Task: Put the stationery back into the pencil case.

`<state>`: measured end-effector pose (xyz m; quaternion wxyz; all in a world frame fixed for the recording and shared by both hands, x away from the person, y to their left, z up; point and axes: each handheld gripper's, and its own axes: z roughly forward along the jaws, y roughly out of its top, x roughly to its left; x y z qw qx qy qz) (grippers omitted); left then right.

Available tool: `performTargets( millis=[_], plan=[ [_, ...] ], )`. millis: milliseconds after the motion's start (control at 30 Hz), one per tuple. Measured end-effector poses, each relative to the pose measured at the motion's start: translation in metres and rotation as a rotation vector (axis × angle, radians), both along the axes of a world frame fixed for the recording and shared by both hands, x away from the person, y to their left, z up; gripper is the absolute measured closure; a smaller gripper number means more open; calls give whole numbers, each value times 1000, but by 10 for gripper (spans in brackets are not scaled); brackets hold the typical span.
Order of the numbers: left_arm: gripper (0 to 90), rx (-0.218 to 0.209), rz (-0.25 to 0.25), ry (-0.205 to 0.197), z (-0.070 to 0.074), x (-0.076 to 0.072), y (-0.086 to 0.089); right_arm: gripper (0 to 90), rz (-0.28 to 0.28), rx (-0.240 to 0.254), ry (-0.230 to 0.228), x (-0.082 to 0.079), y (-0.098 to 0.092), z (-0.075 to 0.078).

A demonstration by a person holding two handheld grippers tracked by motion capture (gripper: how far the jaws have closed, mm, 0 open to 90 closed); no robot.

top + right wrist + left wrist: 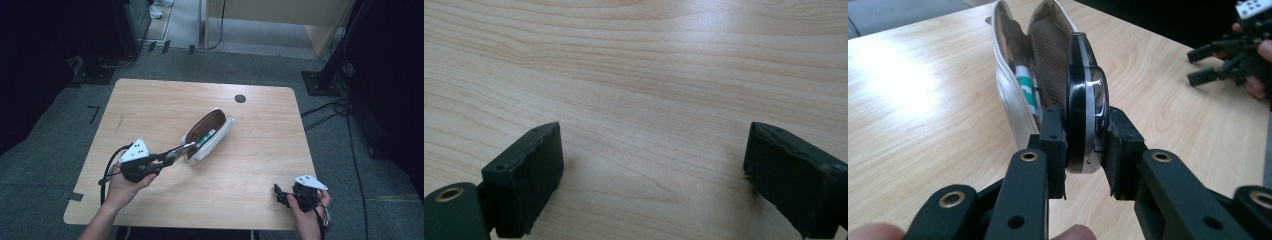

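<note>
The left hand-held gripper (1087, 150) pinches a black compact (1087, 117) beside the open white pouch (1013, 95) holding a green-banded tube (1027, 89).

Light wood table (150, 105) with rounded corners, standing on grey floor (45, 150). A small dark round disc (240, 98) is set in the top near the far edge. Nearer than the disc, toward mid-table, an open white pouch (212, 142) lies on the wood, brown lining showing.
</note>
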<state>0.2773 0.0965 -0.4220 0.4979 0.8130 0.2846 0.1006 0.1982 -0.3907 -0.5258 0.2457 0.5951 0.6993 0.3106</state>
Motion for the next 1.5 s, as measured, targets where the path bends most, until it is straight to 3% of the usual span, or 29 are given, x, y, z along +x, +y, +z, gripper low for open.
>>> performTargets(
  millis=[733,1000,1300,1500],
  plan=[
    [741,113,132,59,3,45,-72,86,0,1,-2,0,0,0],
    [736,123,139,90,0,59,-82,86,-1,2,0,0,0,0],
    [733,124,135,85,-1,62,-86,86,-1,2,0,0,0,0],
    [679,93,128,74,1,62,-84,86,-1,2,0,0,0,0]
  ],
)
